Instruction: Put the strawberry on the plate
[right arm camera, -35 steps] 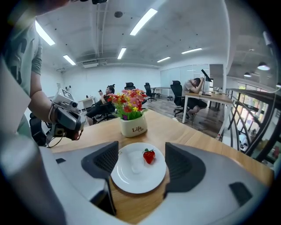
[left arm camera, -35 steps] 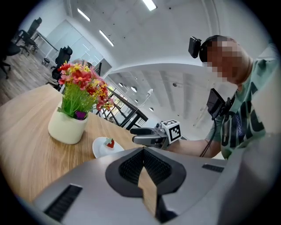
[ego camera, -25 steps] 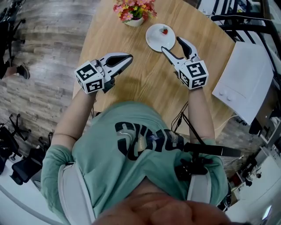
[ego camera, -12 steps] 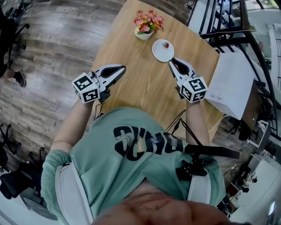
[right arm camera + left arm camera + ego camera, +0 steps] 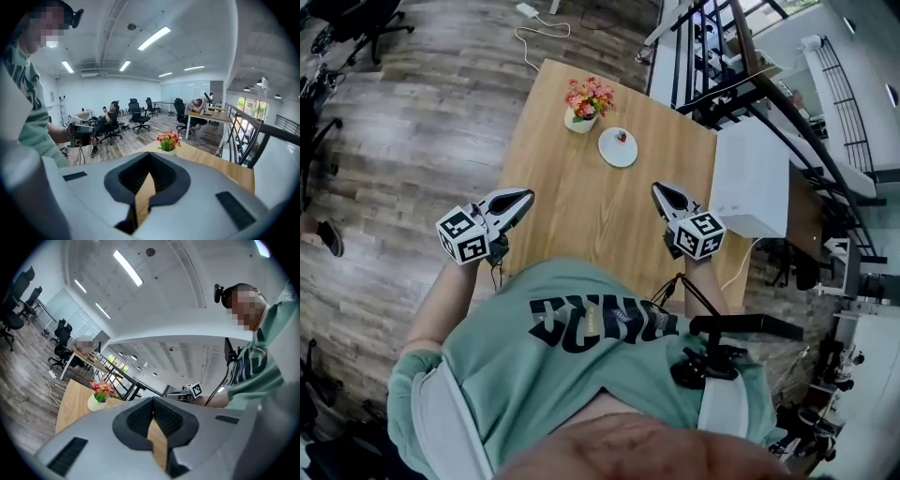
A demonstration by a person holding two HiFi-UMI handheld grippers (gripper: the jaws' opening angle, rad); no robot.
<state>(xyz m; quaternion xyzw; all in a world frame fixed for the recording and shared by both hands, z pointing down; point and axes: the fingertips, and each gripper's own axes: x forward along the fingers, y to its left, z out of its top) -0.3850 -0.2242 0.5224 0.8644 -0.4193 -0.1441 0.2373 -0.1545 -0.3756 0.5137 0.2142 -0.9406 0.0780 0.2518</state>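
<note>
The bench (image 5: 581, 202) is a rectangular top of light wood. Its left long edge borders open plank floor (image 5: 412, 141). Its right edge runs close beside a white box-shaped unit (image 5: 748, 173), with a dark metal railing (image 5: 722, 56) behind.

The strawberry (image 5: 622, 137) lies on the round white plate (image 5: 614, 155) at the far end of the bench, just beside a white flower pot (image 5: 584, 101). A stretch of bare wood separates the plate from both claws.

The left claw (image 5: 525, 196) sits at the bench's left edge, jaws together, empty. The right claw (image 5: 657, 187) is over the near right area, jaws together, empty. The pads (image 5: 138, 418) are dark and ribbed.
</note>
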